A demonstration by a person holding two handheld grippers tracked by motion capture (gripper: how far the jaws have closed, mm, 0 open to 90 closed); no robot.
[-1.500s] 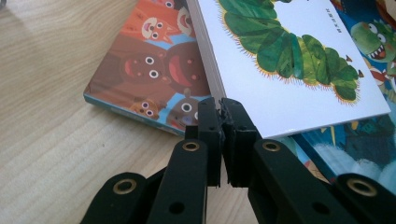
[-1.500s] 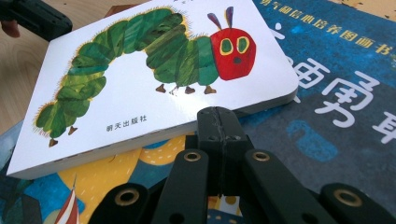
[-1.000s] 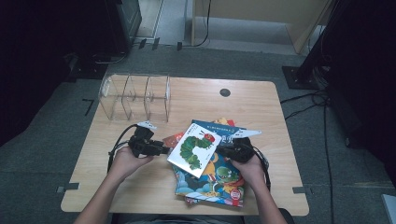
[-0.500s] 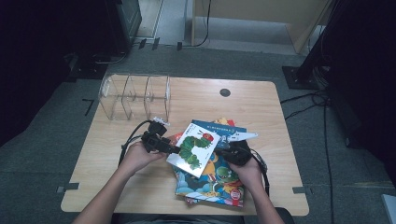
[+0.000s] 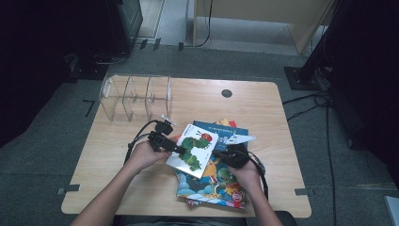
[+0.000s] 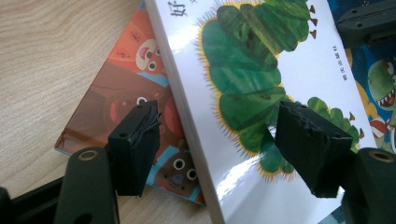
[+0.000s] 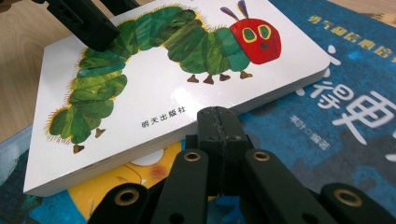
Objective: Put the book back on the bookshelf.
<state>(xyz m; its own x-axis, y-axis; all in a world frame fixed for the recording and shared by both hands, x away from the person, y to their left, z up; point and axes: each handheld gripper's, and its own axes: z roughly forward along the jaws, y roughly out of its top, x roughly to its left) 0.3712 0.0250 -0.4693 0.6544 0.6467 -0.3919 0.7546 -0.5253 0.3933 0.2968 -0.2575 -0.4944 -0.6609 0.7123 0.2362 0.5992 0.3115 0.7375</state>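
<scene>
A white board book with a green caterpillar lies tilted on top of a stack of picture books. My left gripper is open and its jaws have just been opening. They straddle the book's left edge, one pad over the cover and one below beside the spine, neither pressing. One of its jaws hangs over the caterpillar's tail. My right gripper is shut, with its tips against the book's right edge and nothing between them.
Under the white book lie a blue book, a dinosaur book and an orange bear book. A transparent divided rack stands at the back left of the wooden table. Dark floor and cables surround it.
My left hand has moved right to the white book, and its jaws now stand wider on either side of the book's edge. The right hand has stayed put.
</scene>
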